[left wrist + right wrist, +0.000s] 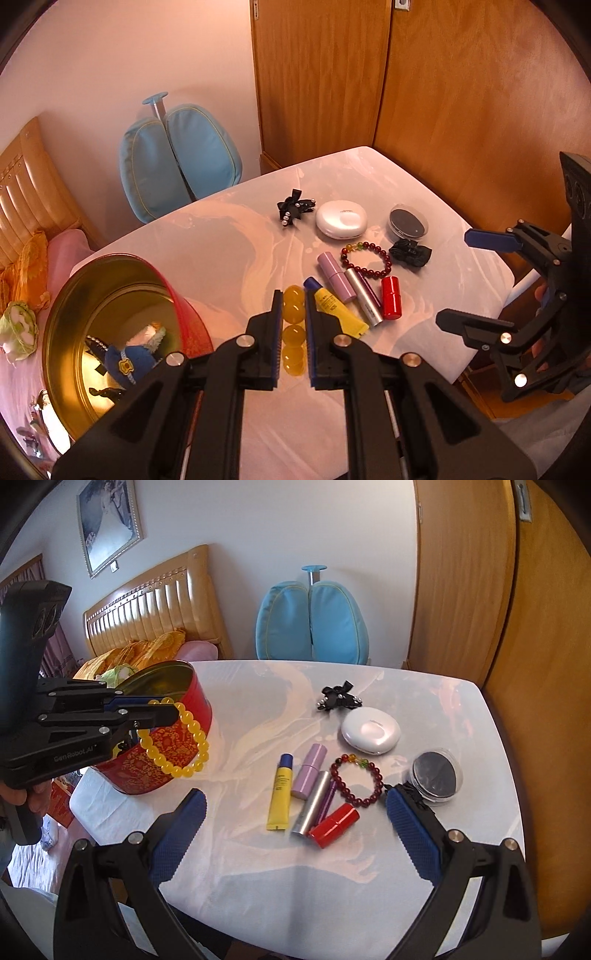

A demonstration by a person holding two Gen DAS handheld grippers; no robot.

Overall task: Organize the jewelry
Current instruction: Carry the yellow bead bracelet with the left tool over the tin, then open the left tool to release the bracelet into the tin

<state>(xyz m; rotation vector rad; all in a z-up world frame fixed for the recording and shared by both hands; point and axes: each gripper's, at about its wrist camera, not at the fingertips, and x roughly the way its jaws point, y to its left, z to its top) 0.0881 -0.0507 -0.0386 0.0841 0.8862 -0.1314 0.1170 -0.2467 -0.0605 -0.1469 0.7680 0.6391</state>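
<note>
Our left claw (168,710) grips a yellow bracelet (181,738), its jaws pinched on the beads, and we hold it in the air just beside the red tin (166,768), whose gold inside (110,295) shows a blue plush (127,363) and a few dark pieces we cannot make out. From the left wrist view we see the yellow beads (293,332) lined up between the two blue pads. Past the tin, on the white table (332,886), we find a yellow tube (281,797) with a blue cap, then a lilac tube (309,771), a silver stick (312,808) with a purple one tight against it, and a red lipstick (334,825) lying at their near end. Just beyond them a dark red bracelet (356,781) with a few coloured beads lies flat. Farther back sit a black bow clip (338,696) with pearls and a white compact (370,731). Near the right edge we see a clear round box (437,775) with a dark inside and, touching it, a black scrunchie (410,254). Our right claw (295,842) hangs wide open above the table, nothing between its blue pads.
</note>
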